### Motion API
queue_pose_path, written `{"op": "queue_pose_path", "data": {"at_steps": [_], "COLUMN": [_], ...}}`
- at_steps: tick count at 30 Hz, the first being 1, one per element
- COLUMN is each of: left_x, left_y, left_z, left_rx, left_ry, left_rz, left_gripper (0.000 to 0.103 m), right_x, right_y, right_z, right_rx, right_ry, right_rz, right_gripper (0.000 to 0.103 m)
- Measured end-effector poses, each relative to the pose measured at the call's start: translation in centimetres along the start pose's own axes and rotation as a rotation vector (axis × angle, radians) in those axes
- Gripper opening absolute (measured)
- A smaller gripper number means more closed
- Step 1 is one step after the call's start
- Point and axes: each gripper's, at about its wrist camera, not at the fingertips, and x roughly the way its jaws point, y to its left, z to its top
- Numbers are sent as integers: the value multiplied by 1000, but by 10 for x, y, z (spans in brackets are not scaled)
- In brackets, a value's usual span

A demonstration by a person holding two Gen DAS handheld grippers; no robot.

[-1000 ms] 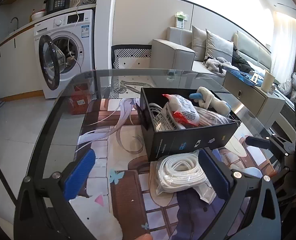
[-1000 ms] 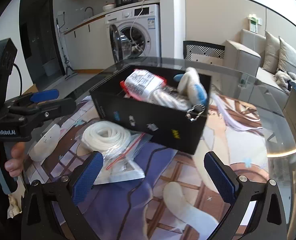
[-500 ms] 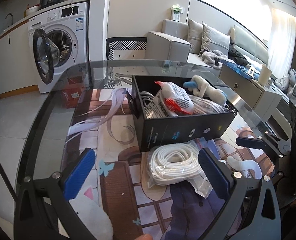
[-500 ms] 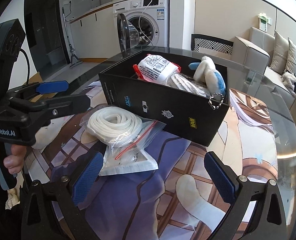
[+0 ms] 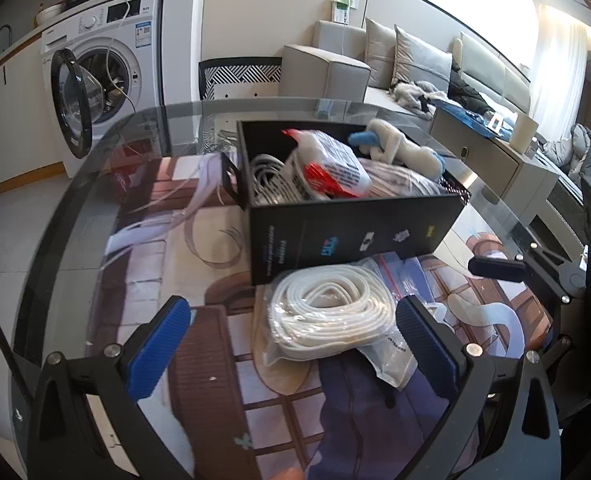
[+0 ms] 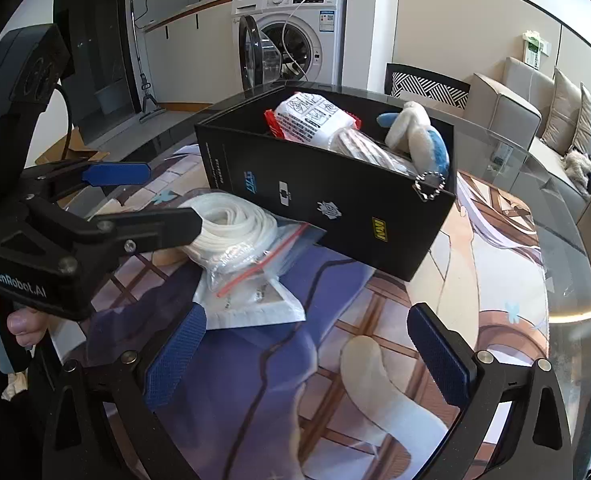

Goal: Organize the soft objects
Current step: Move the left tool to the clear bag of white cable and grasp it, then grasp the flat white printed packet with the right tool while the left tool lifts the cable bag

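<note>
A black box stands on the glass table and holds a red-and-white packet, a white-and-blue plush toy and coiled white cords. A clear bag of coiled white rope lies in front of the box, on a flat white pouch. My left gripper is open, its fingers on either side of the rope bag's near end. It also shows in the right wrist view over the rope bag. My right gripper is open and empty, right of the bag, before the box.
A printed mat covers the round glass table. A washing machine with its door open stands behind, a chair and sofa beyond the table.
Both grippers have moved closer to the rope bag and box. The left gripper's fingers now flank the bag. Nothing has been gripped.
</note>
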Motion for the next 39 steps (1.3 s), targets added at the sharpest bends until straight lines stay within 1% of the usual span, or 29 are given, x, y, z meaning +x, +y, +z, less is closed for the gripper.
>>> {"op": "queue_pose_path", "data": {"at_steps": [4,8,11,14,17,21,23,26,28,30,36,39], "left_x": [8,19,25,29,34,36,37,37,35,34,26,22], "left_y": [-10,-22,-29,-30,-29,-26,-25,-23,-24,-21,-11,-7], "left_z": [-2,-3,-2,2,5,5,4,2,1,-1,-6,-7], "left_rx": [22,42,57,56,46,39,36,35,42,41,26,13], "left_ry": [21,50,66,73,98,102,100,108,103,101,70,59], "left_rz": [-12,-16,-19,-6,-14,-6,4,-22,-15,-11,-35,-49], "left_gripper": [103,103,103,103,103,103,101,92,88,81,65,61], "right_x": [-3,-5,-7,-7,-7,-4,-2,0,1,2,2,2], "right_y": [-8,-16,-18,-19,-19,-22,-24,-26,-26,-27,-27,-26], "right_z": [-4,-9,-12,-12,-12,-11,-10,-8,-8,-8,-7,-7], "right_rx": [5,-15,-10,-12,-11,-5,-2,0,1,1,1,-1], "right_ry": [19,45,49,50,50,56,59,58,58,59,56,56], "right_rz": [11,15,21,23,25,22,21,21,19,18,18,18], "right_gripper": [102,102,102,102,102,102,102,102,102,102,102,102]}}
